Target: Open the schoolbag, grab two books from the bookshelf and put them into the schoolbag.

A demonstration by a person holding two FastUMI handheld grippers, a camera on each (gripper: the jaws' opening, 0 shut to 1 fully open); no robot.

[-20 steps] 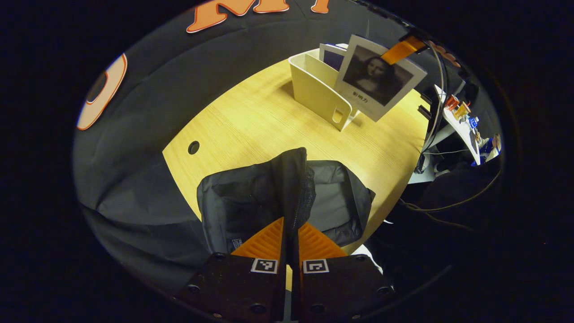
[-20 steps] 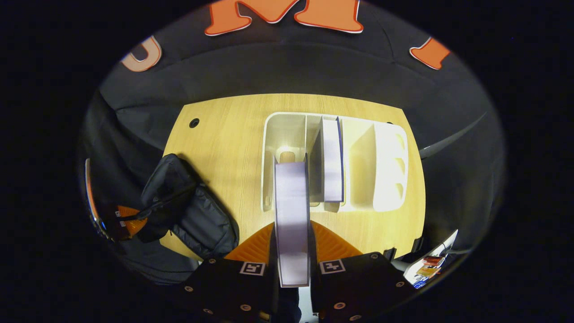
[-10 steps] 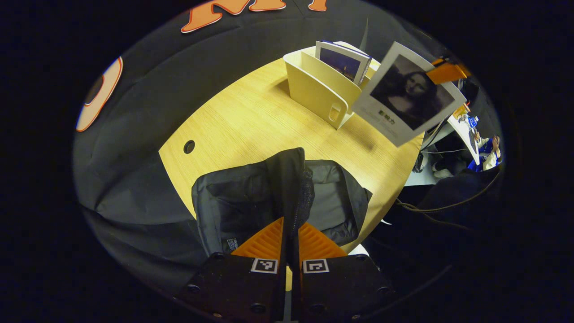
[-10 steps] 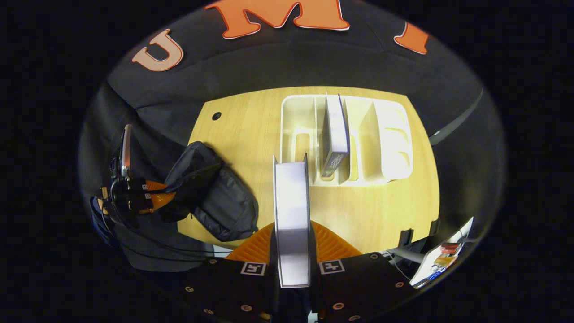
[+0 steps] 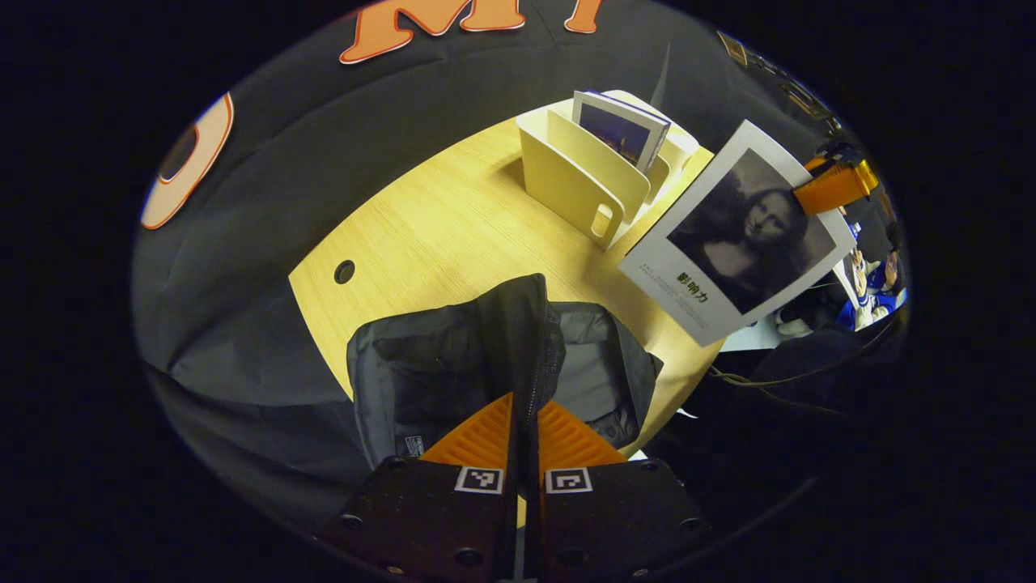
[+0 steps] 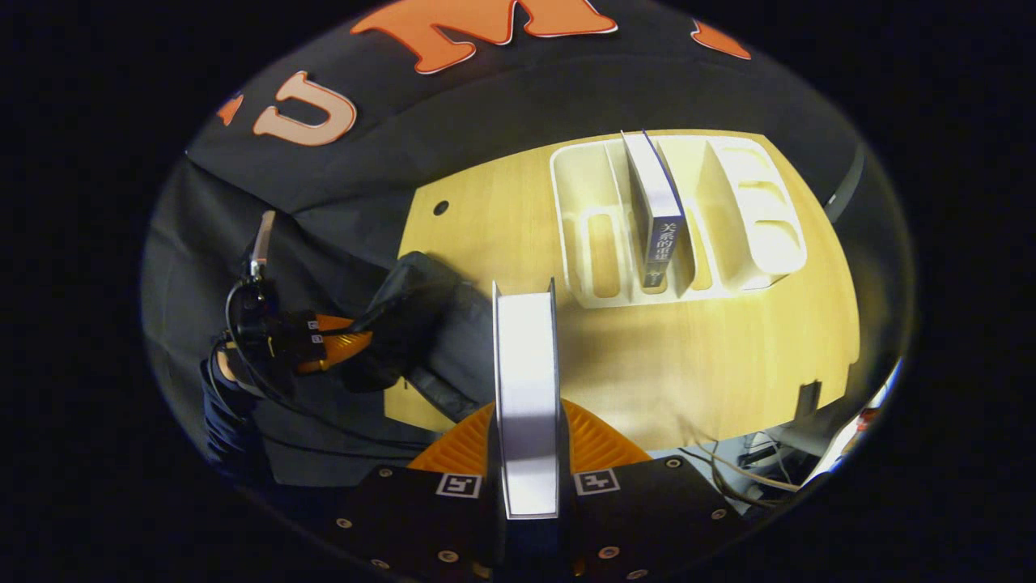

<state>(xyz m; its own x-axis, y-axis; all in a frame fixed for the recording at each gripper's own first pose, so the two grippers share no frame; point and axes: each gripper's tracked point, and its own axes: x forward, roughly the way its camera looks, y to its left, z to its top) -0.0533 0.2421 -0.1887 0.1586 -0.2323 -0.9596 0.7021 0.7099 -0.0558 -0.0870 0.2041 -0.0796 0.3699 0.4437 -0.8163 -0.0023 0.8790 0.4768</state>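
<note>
black schoolbag (image 5: 421, 364); cream bookshelf (image 6: 728, 219) — wood-grain table (image 6: 712, 356)

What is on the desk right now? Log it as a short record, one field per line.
left gripper: shut on the flap of the schoolbag, holding it up
right gripper: shut on a book, held in the air over the desk
book cover: black-and-white portrait
bookshelf: pale, with dividers, on the desk
second book: upright in a middle slot of the bookshelf
schoolbag: dark, at the desk's near edge
</note>
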